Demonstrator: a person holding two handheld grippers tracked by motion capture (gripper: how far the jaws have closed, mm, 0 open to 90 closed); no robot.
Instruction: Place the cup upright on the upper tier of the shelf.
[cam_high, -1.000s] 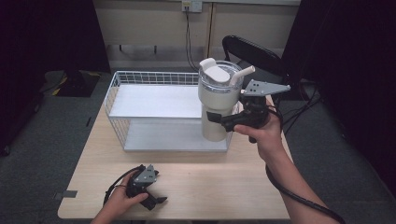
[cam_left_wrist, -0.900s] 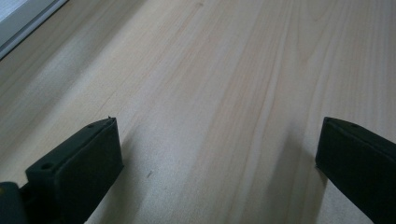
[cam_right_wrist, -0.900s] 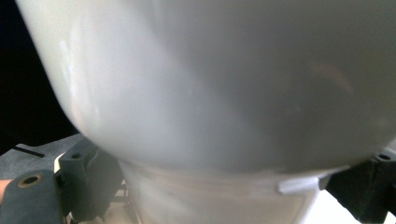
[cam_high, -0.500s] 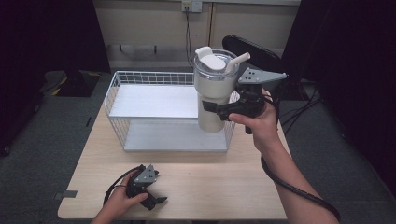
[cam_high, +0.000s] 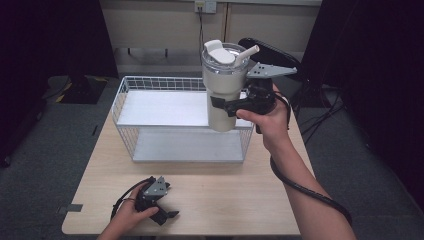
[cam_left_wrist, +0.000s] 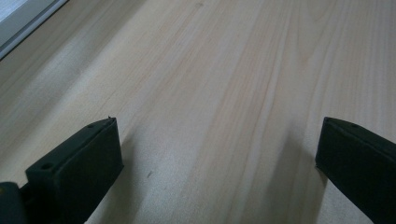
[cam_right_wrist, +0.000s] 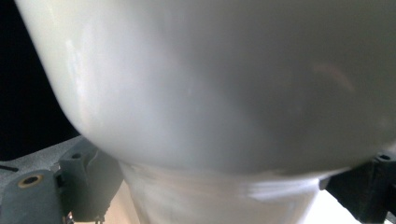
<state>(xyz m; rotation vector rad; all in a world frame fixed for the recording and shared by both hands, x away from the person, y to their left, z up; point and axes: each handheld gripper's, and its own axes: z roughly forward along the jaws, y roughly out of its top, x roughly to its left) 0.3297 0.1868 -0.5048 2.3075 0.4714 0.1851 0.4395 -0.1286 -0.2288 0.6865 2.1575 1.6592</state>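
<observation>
A cream tumbler (cam_high: 223, 85) with a clear lid and a straw hangs upright in the air above the right end of the white wire basket (cam_high: 150, 86). My right gripper (cam_high: 224, 106) is shut on the tumbler's lower body, held by a hand from the right. In the right gripper view the tumbler's pale wall (cam_right_wrist: 210, 79) looms close between the jaws. My left gripper (cam_high: 167, 216) rests open on the wooden table (cam_high: 225, 200) near the front left edge, in a hand. In the left gripper view its jaws stand wide apart over bare wood (cam_left_wrist: 210, 93), nothing between them.
The wire basket stands at the back of the table and has a white floor (cam_high: 165, 107). A black chair (cam_high: 272, 52) is behind the table at the right. The right gripper's cable (cam_high: 305, 192) trails along the forearm.
My right gripper has lifted the tumbler higher and slightly left, above the basket's right end. The left gripper has stayed still on the table.
</observation>
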